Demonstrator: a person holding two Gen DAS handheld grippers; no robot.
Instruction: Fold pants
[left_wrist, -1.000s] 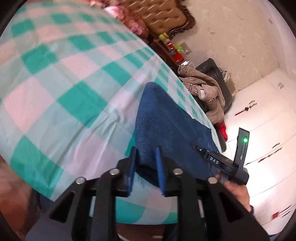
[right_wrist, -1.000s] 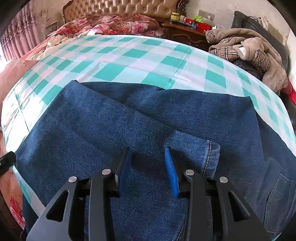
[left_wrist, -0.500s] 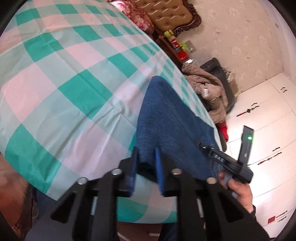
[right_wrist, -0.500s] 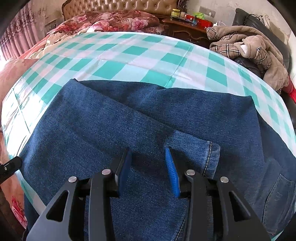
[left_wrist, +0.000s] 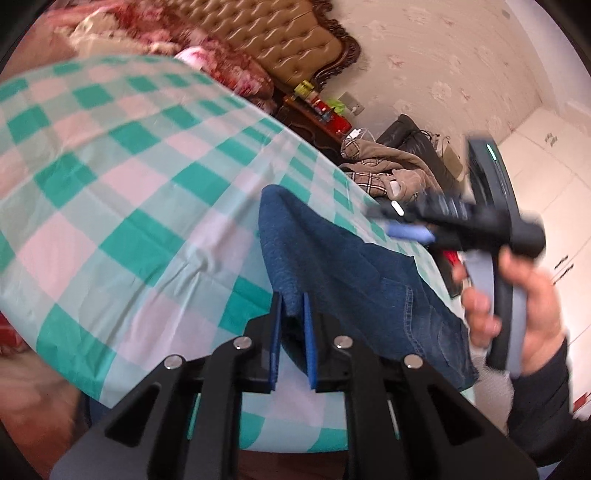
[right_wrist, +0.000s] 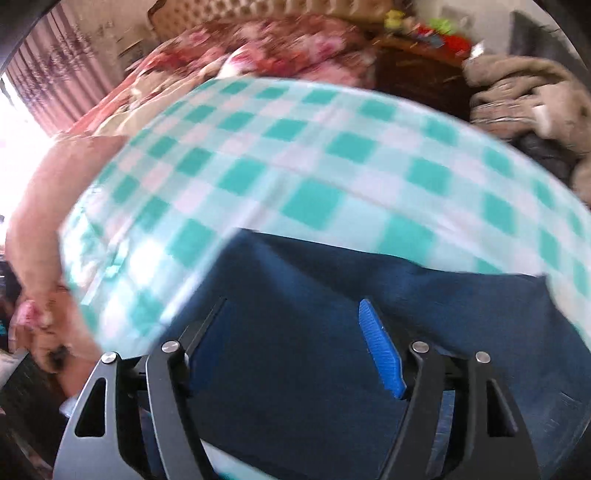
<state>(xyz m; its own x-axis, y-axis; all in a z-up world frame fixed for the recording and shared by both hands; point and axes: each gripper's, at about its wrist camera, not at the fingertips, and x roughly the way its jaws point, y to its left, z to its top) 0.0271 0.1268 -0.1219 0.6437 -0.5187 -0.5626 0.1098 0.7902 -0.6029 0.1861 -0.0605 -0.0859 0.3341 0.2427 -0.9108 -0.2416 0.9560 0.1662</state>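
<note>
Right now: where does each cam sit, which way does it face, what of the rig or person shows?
Left wrist: on the left gripper, facing along the bed; its jaws are closing on the jeans edge. The right gripper and hand show.
Right wrist: on the right gripper, jaws opening, nothing between them, tilted down over the jeans.
Shared: jeans, checkered sheet, clothes pile.

The right gripper (right_wrist: 295, 332) now opens wide and lifts off the jeans (right_wrist: 314, 369), while the left gripper (left_wrist: 293, 325) closes tighter on their edge and raises it.
</note>
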